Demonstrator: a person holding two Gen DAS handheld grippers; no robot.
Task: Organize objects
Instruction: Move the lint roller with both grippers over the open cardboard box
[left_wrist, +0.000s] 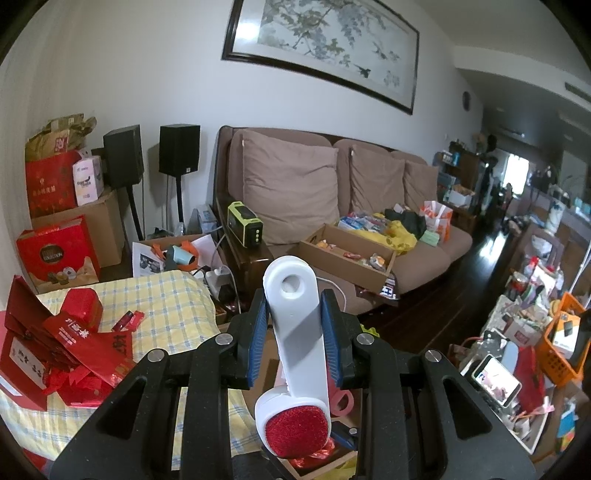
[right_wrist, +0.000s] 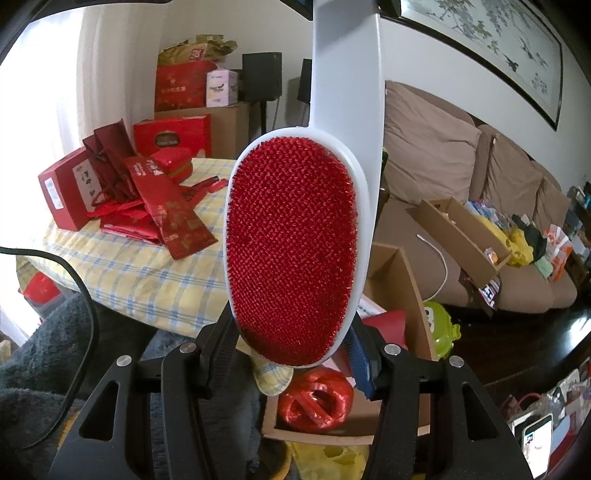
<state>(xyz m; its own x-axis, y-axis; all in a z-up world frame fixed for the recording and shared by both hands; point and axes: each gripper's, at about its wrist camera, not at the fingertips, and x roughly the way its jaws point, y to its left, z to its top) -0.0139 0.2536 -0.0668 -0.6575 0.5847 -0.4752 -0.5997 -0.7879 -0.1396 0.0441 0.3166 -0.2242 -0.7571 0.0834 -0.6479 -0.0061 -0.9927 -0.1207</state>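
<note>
The left hand-held gripper (left_wrist: 294, 328) was clenched on the white handle of a lint brush (left_wrist: 295, 325), its blue pads (left_wrist: 330, 332) pressed against both sides of the handle. The handle's end with the hanging hole pointed away from the camera, and the red bristle head sat low, close to the lens.

In the right wrist view, the right hand-held gripper (right_wrist: 295, 354) had its fingers on either side of the lower end of the lint brush (right_wrist: 291, 243) head; whether they actually gripped it or only flanked it could not be told. The brush stood upright in the air, red face toward that camera, handle running up out of the top of the frame.

Below the brush sat an open cardboard box (right_wrist: 413, 295) holding a roll of red string (right_wrist: 314, 402). To the left was a worktop (right_wrist: 129, 273) under a yellow checked cloth, with red gift boxes (right_wrist: 70, 192) piled on it. A brown sofa (right_wrist: 443, 177) stood behind on the right.
</note>
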